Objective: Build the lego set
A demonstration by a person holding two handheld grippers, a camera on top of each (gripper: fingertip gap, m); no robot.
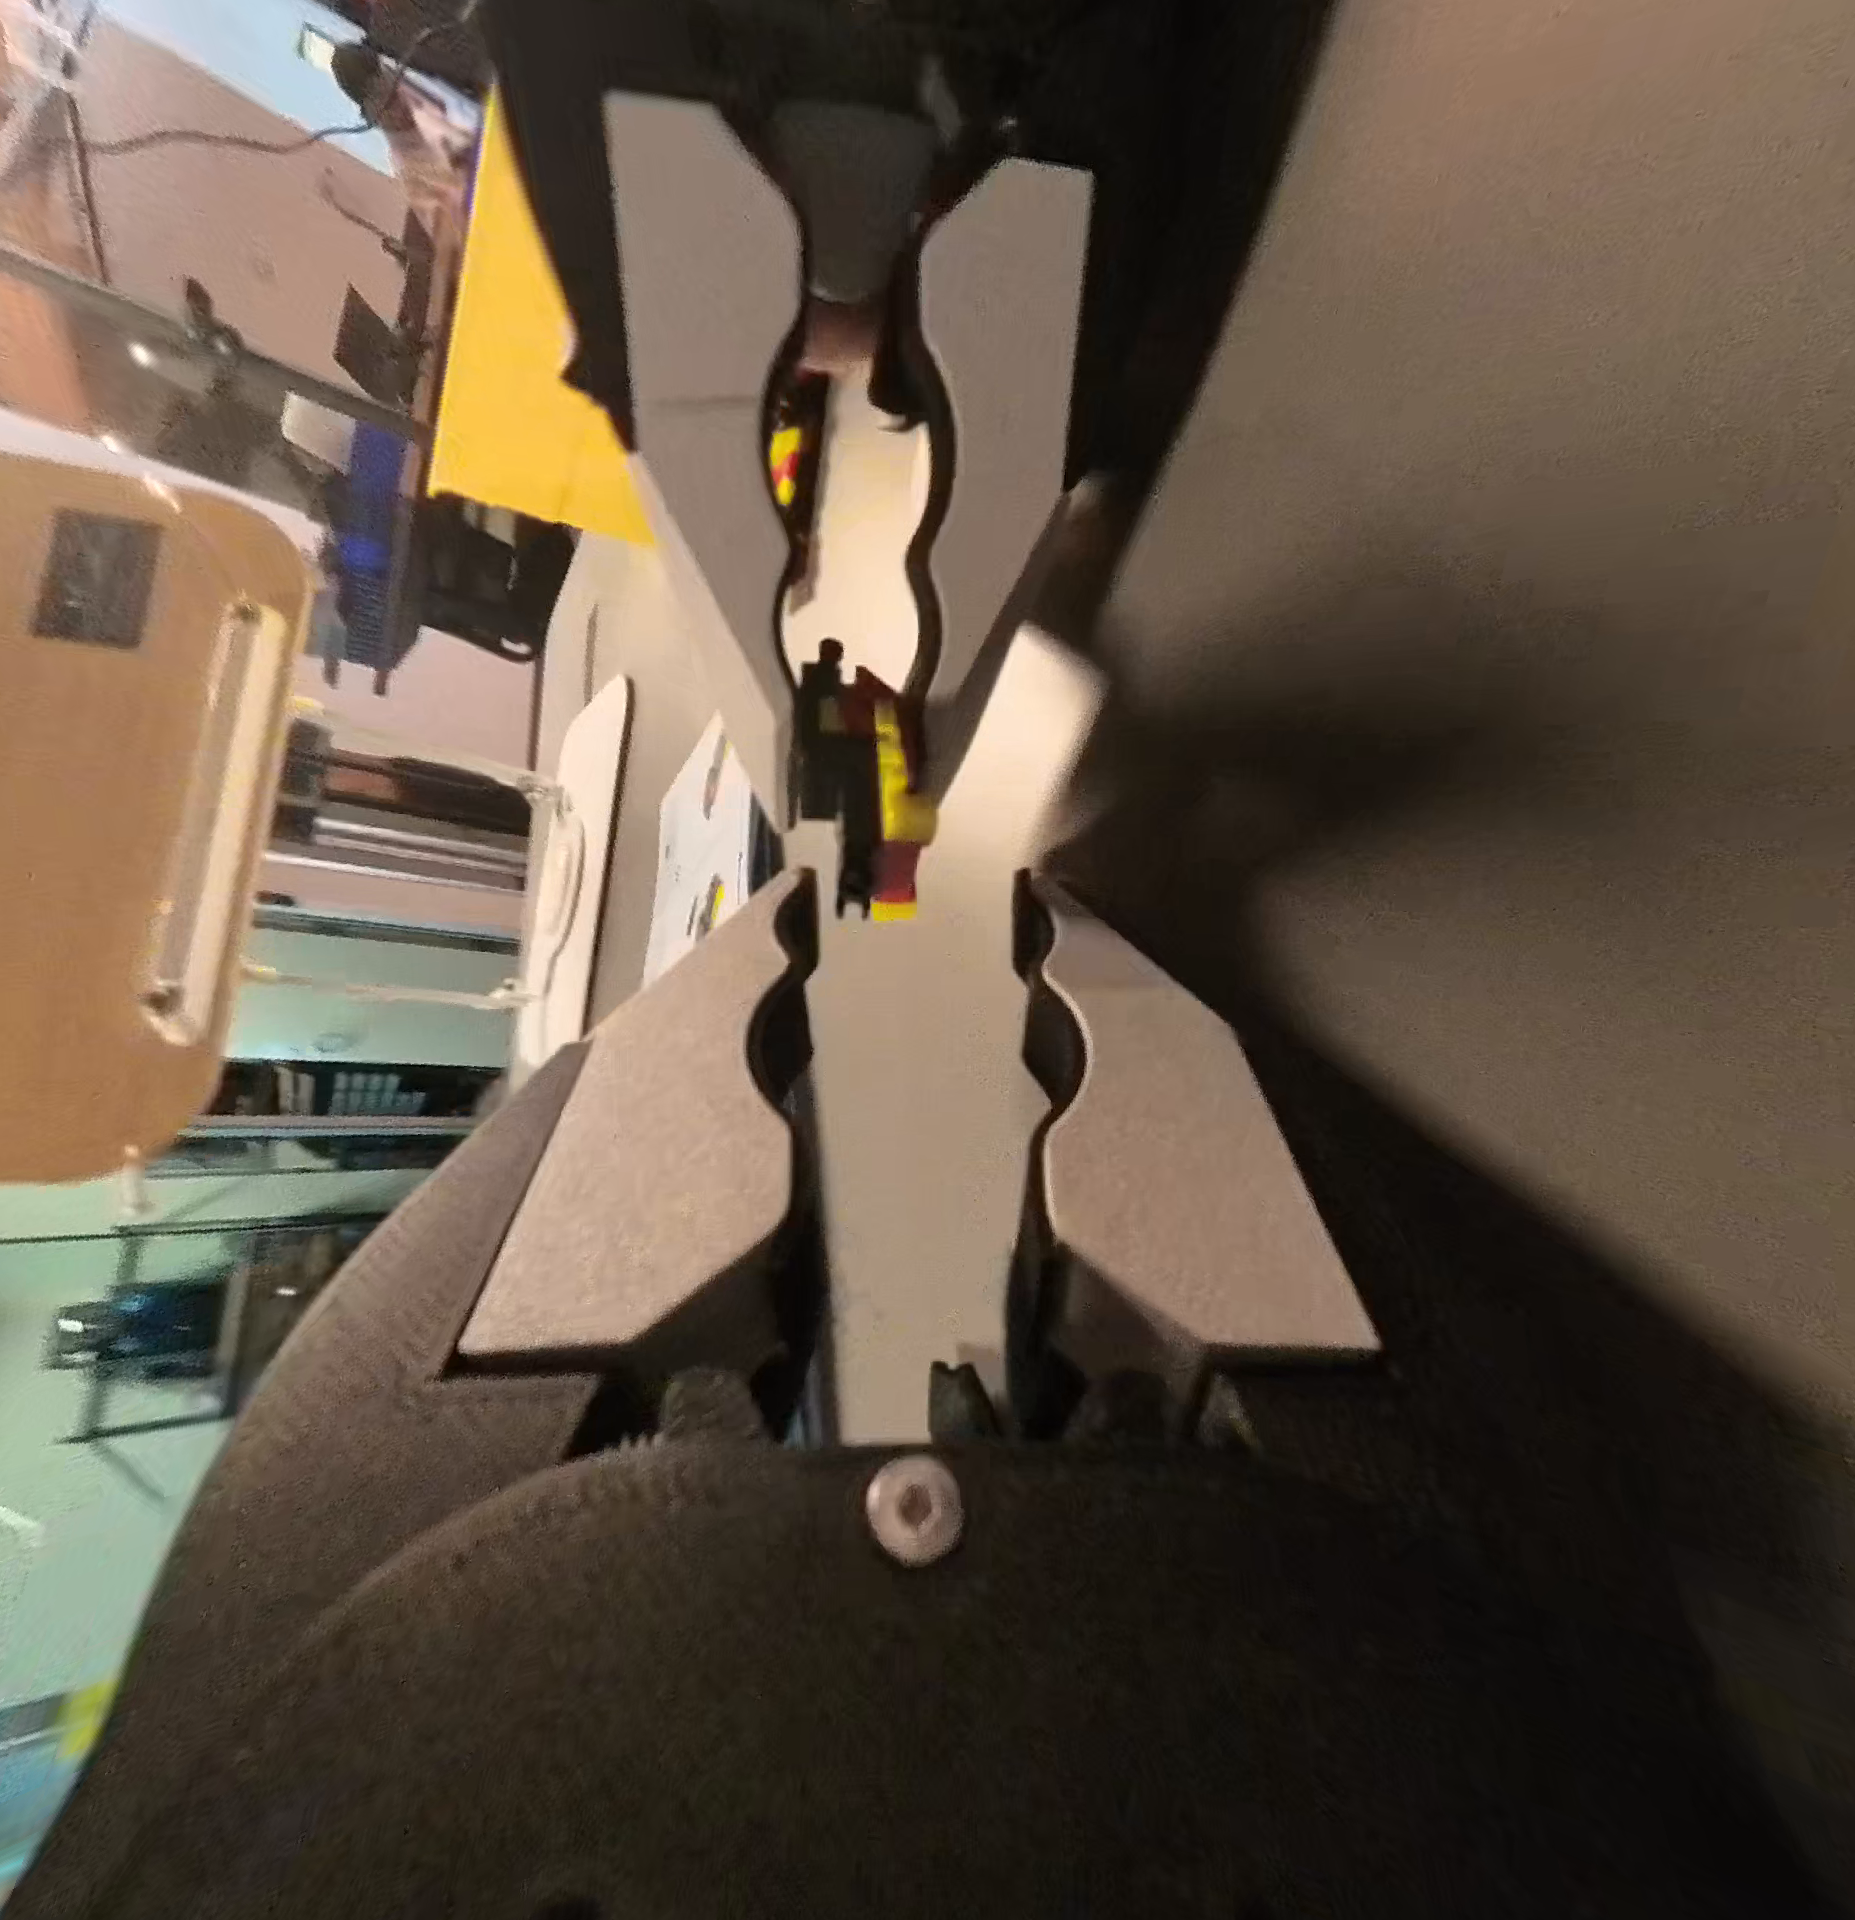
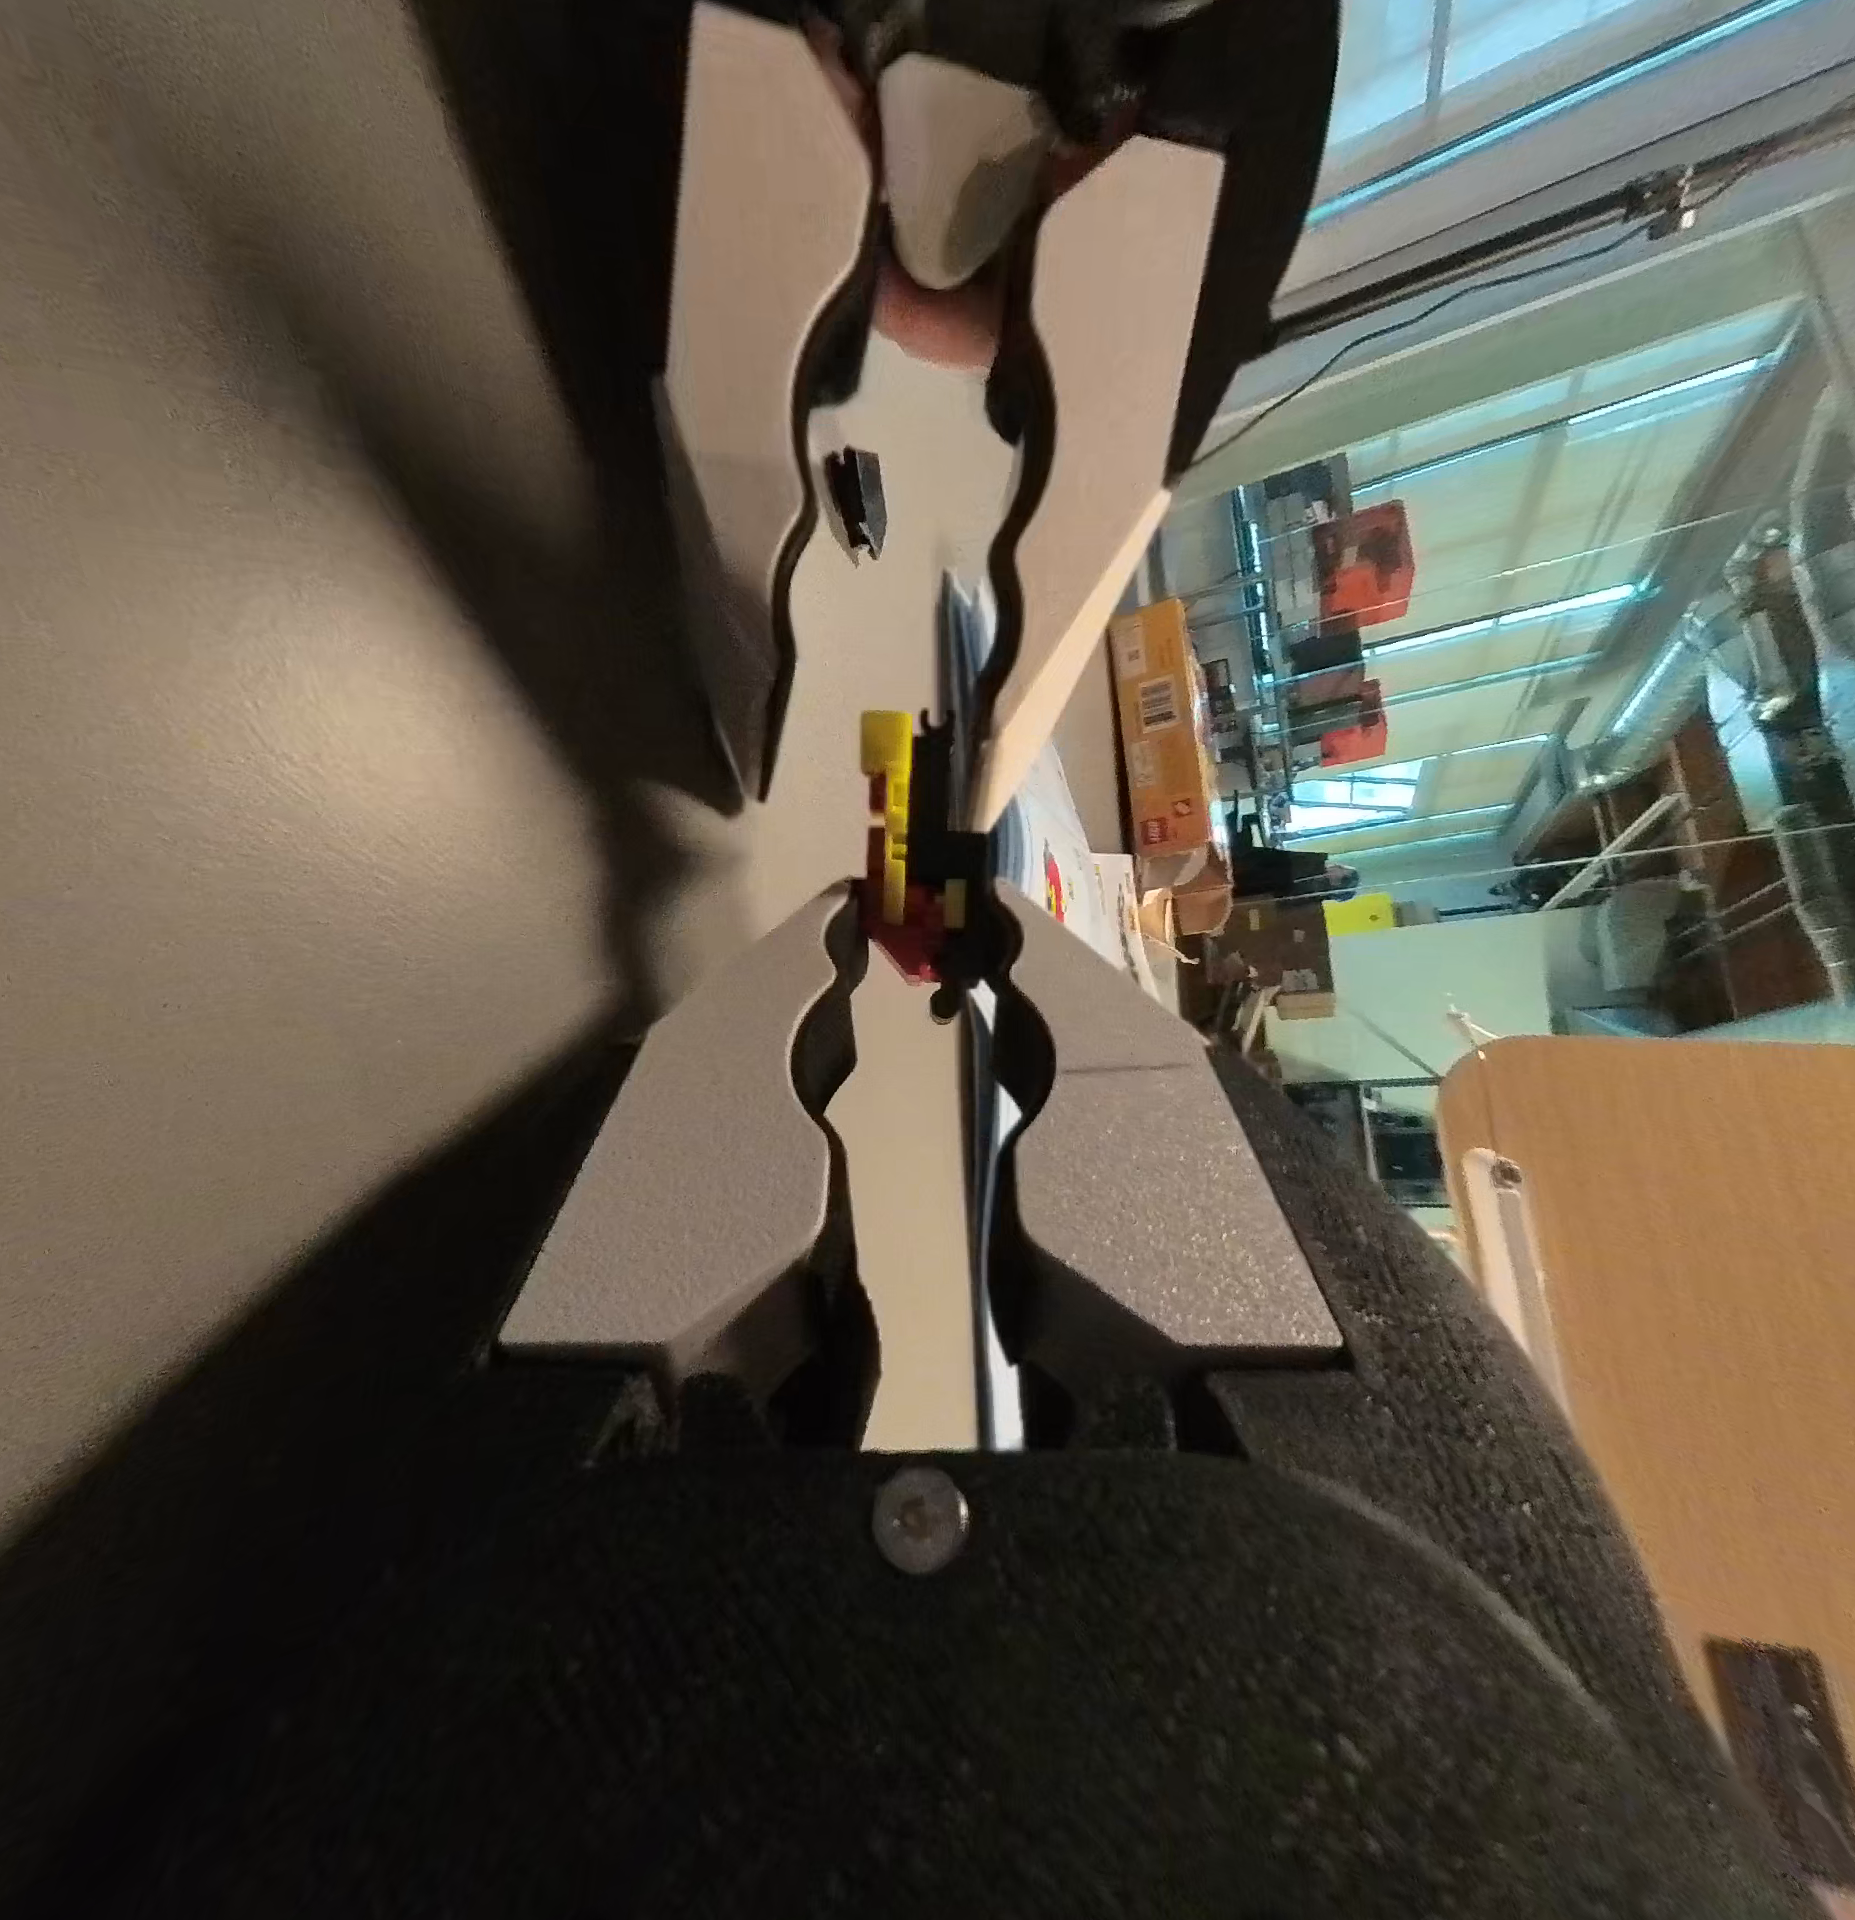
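Left wrist view looks along the left hand-held gripper [image 1: 912, 891], whose two grey fingers [image 1: 653, 1174] have a grainy, matte surface and wavy, scalloped inner edges. They stand apart, with a wide strip of the pale, smooth counter [image 1: 918, 1195] showing between them. Behind them the body is rough black material with a round metal screw [image 1: 915, 1522] set in it.

The lego model [image 1: 873, 790] is a small, narrow stack of black, dark red and yellow bricks with stepped, blocky edges. Its near end reaches just between the left fingertips without clearly touching either.

From the right wrist view, the right hand-held gripper [image 2: 923, 914] is closed on the model's red and black end, with both scalloped tips pressed against the bricks. The yellow end points away towards the other tool's spread fingers.

A small black piece [image 2: 856, 506] lies alone on the counter farther off, seen between those far fingers. A printed paper booklet [image 2: 1063, 878] lies flat beside the model, and a yellow-orange cardboard box [image 2: 1162, 727] stands beyond it. A tan, smooth board with a rounded corner [image 2: 1671, 1299] fills the side of the view.
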